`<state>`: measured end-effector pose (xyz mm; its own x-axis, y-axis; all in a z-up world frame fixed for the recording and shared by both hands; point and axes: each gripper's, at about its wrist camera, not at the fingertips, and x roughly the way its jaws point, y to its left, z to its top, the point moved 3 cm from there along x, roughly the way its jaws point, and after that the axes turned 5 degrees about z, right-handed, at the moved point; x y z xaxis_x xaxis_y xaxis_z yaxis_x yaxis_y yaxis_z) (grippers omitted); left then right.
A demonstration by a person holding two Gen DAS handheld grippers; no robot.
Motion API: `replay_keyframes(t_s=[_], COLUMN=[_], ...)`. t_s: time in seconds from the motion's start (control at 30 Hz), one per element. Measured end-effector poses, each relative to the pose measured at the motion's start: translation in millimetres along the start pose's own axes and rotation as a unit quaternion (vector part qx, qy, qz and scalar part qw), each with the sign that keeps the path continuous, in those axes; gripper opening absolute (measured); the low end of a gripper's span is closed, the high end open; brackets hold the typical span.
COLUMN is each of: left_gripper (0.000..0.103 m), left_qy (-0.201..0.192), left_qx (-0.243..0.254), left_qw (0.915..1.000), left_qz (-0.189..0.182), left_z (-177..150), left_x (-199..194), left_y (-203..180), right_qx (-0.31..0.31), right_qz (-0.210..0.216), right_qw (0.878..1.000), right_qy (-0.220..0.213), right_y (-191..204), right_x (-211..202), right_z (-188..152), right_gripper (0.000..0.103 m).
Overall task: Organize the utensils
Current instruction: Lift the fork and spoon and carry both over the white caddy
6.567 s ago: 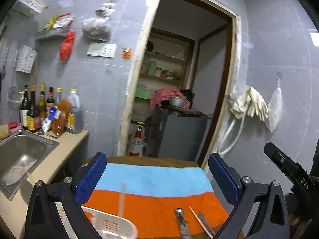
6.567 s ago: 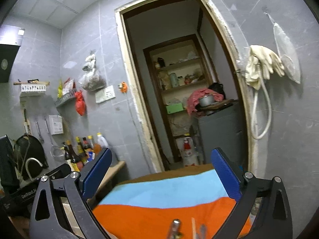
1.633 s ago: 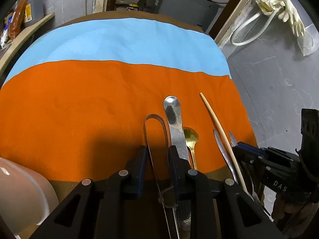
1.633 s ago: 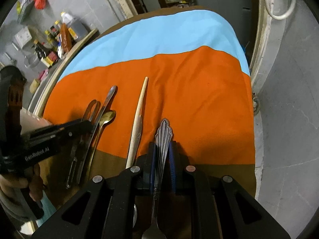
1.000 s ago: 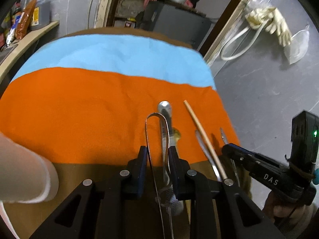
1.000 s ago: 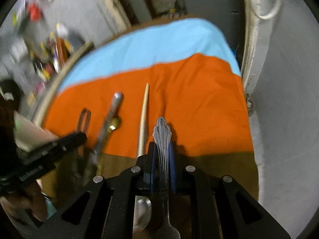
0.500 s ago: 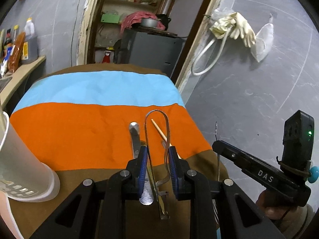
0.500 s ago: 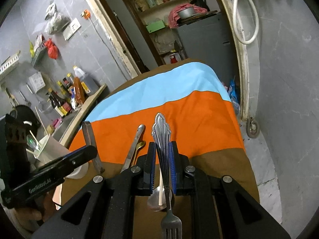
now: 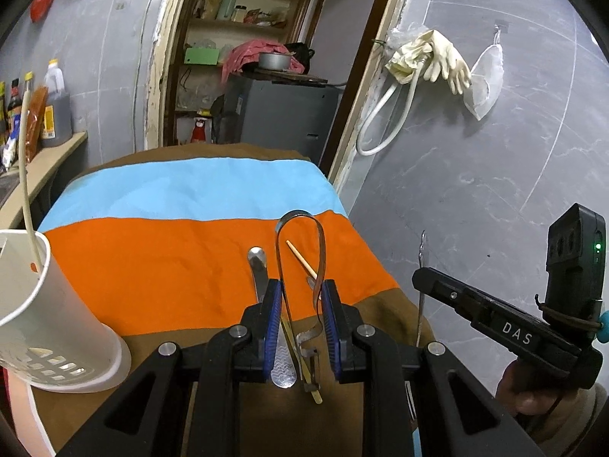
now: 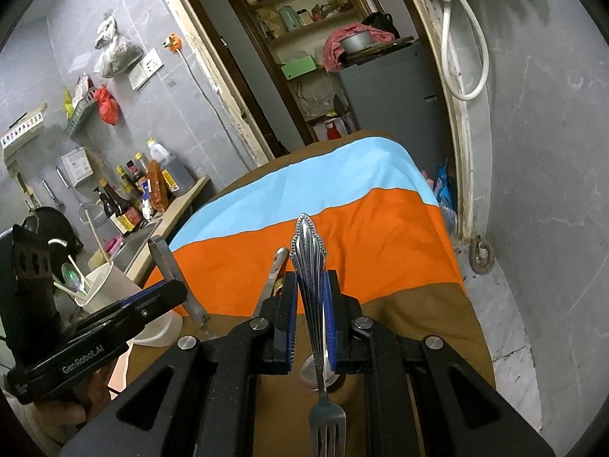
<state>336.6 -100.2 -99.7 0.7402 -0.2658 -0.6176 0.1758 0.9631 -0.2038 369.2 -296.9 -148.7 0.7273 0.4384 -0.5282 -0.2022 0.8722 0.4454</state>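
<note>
Both tools loaded and up off the cloth

My left tool [image 9: 300,314] is clamped on the metal tongs [image 9: 302,251], loop poking out toward 12 o'clock; my right tool [image 10: 310,304] is clamped on the fork [image 10: 309,266], tines cut off at 6. Compared to a second ago both are raised off the worktop [image 9: 171,266]. The spoon [image 9: 259,266] and chopstick [image 9: 300,259] lie half hidden behind the left tool, white holder [image 9: 49,323] at 9.
</note>
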Motion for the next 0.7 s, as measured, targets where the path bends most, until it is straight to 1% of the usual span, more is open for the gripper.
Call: replay_keyframes(t_s=[0.27,0.43,0.7], left_gripper=[0.020,0.020,0.020], left_qy=[-0.011,-0.014,-0.025], left_qx=[0.012,0.014,0.012], left_qw=[0.9999,0.9998,0.9996], left_qz=[-0.003,-0.005,-0.009], left_z=[2,2,10], left_x=[-7,-11,-21], left_y=[0,2,5], right_qx=[-0.017,-0.015,-0.018], right_qz=[0.003,0.002,0.003], right_qw=[1.000,1.000,0.999], right_qy=[-0.004,-0.007,-0.027], right_y=[12,13,23], right_x=[-9,-14,-26], right_z=[-2,-2,3], right_gripper=[0.012,0.012,0.012])
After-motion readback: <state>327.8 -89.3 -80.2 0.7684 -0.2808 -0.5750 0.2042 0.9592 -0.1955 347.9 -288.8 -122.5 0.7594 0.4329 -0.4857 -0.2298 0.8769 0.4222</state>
